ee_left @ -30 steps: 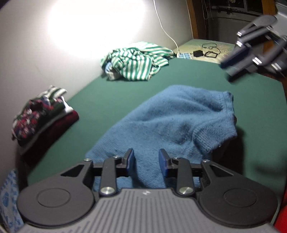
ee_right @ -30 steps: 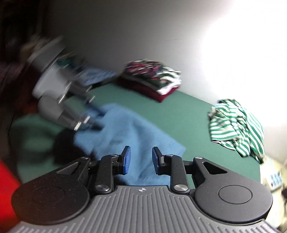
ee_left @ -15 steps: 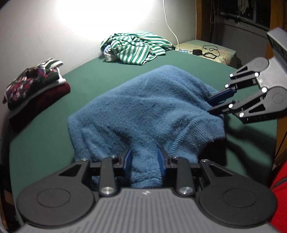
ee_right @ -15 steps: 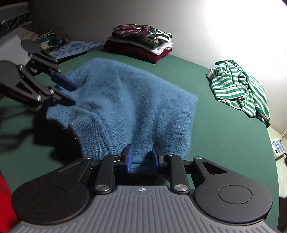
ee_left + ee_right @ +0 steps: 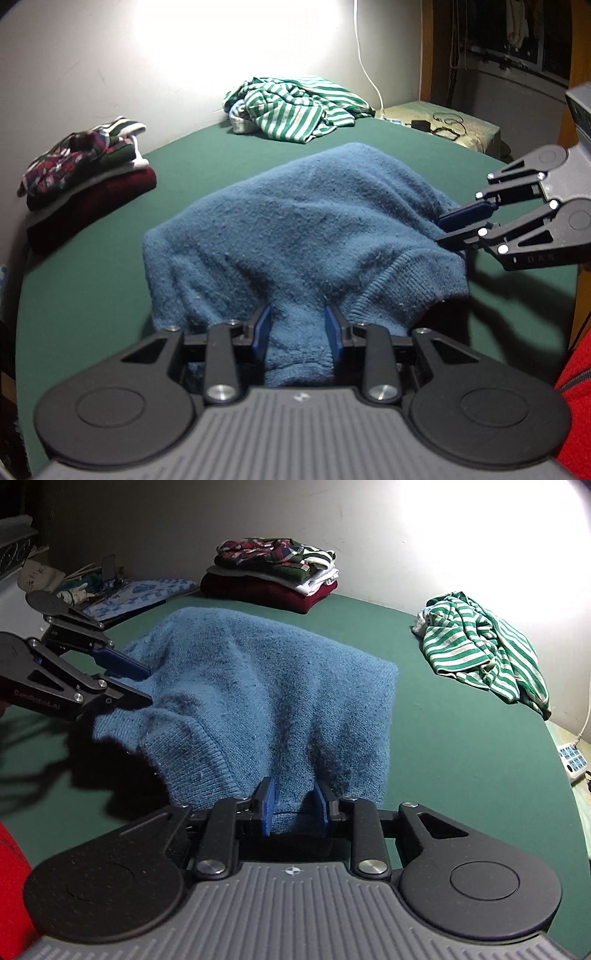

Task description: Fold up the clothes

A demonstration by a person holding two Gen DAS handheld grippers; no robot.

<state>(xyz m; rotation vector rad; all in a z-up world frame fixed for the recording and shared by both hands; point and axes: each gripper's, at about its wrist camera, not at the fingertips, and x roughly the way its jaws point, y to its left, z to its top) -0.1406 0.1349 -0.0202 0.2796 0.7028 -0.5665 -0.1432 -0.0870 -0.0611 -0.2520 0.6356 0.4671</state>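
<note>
A blue knit sweater (image 5: 295, 229) lies spread on the green bed (image 5: 92, 277), its near ribbed hem lifted off the sheet and casting a shadow. My left gripper (image 5: 297, 328) is shut on a bunch of that hem. Further along the same hem, at the right of the left wrist view, my right gripper (image 5: 448, 230) pinches the cloth. In the right wrist view the sweater (image 5: 258, 686) runs from the right gripper (image 5: 293, 805), shut on the hem, to the left gripper (image 5: 147, 686) at its left corner.
A crumpled green-and-white striped garment (image 5: 291, 107) lies near the wall. A folded stack of clothes (image 5: 88, 173) sits on the bed's left side. A power strip (image 5: 574, 762) lies past the bed's edge. A red sleeve (image 5: 576, 406) shows at the frame's corner.
Both grippers have come down toward the bed. The right gripper, earlier high and blurred at the left view's edge, now sits at the sweater's hem. The last half second shows almost no movement.
</note>
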